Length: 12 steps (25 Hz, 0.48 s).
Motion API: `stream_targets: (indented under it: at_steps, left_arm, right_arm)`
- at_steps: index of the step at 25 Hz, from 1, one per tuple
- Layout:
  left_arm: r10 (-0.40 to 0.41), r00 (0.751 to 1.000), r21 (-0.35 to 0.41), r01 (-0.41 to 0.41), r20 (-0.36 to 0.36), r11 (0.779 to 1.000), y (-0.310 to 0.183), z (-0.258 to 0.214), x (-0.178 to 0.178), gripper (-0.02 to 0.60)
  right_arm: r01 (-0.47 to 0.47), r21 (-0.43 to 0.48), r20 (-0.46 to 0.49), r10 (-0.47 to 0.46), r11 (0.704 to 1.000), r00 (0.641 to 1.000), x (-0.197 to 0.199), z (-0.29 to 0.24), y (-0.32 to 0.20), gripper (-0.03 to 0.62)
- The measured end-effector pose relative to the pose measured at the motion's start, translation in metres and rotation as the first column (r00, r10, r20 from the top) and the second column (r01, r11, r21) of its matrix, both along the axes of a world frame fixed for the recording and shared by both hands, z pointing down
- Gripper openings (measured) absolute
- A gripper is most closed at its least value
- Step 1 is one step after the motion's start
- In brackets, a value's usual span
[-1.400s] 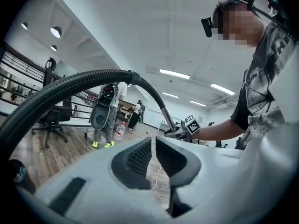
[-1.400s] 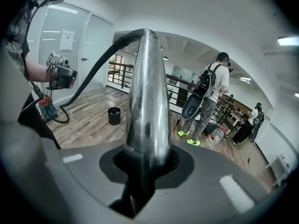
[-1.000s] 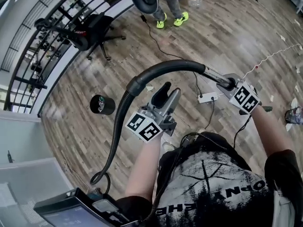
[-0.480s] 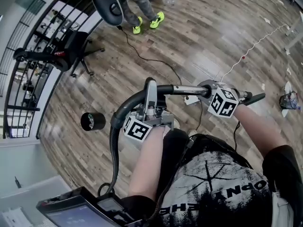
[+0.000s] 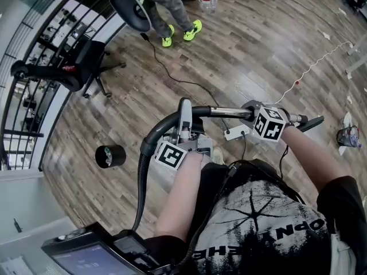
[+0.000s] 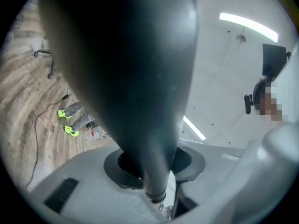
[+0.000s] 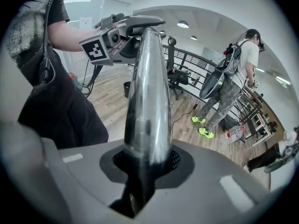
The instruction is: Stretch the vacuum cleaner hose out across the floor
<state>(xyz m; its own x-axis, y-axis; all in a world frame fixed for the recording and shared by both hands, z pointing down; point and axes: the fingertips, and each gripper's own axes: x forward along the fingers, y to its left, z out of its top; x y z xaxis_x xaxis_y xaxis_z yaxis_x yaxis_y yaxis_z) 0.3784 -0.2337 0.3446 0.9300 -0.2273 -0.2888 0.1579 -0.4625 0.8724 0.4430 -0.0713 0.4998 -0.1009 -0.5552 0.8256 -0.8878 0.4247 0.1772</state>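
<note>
The black vacuum hose [image 5: 141, 171] climbs from the cleaner's body [image 5: 86, 252] at the lower left to a curved black handle [image 5: 166, 122]. From there a chrome tube [image 5: 226, 111] runs right. My left gripper [image 5: 184, 114] has just been closing and is shut on the curved handle, which fills the left gripper view as a dark bar [image 6: 135, 69]. My right gripper [image 5: 250, 112] is shut on the chrome tube [image 7: 147, 92], which runs straight out from between its jaws toward the left gripper [image 7: 138, 24].
On the wood floor lie a black bin [image 5: 110, 156], a white power strip [image 5: 236, 133] with a black cable, and a white cord [image 5: 315, 62]. An office chair [image 5: 86, 62] and a railing stand at left. A person in neon shoes [image 5: 183, 30] stands ahead.
The left gripper, open below the hose a second ago, rolled upright and shut on the curved handle. The right gripper and tube came lower and left; the hose arc dropped.
</note>
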Motion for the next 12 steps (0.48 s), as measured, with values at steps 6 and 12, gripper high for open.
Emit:
stream_targets:
  at_steps: [6,12]
  left_arm:
    - [-0.061,0.996,-0.074,0.067,0.071,0.995,-0.035,0.015,0.040,0.115]
    - [-0.158,0.985,-0.163,0.168,0.072,0.972,-0.046,0.027,0.052,0.114]
  right_arm:
    - [0.039,-0.021,-0.004,-0.039,0.999,0.999,0.047,0.004,-0.032,0.083]
    - [0.143,-0.037,-0.009,-0.143,0.989,0.990,0.075,0.013,-0.050,0.083]
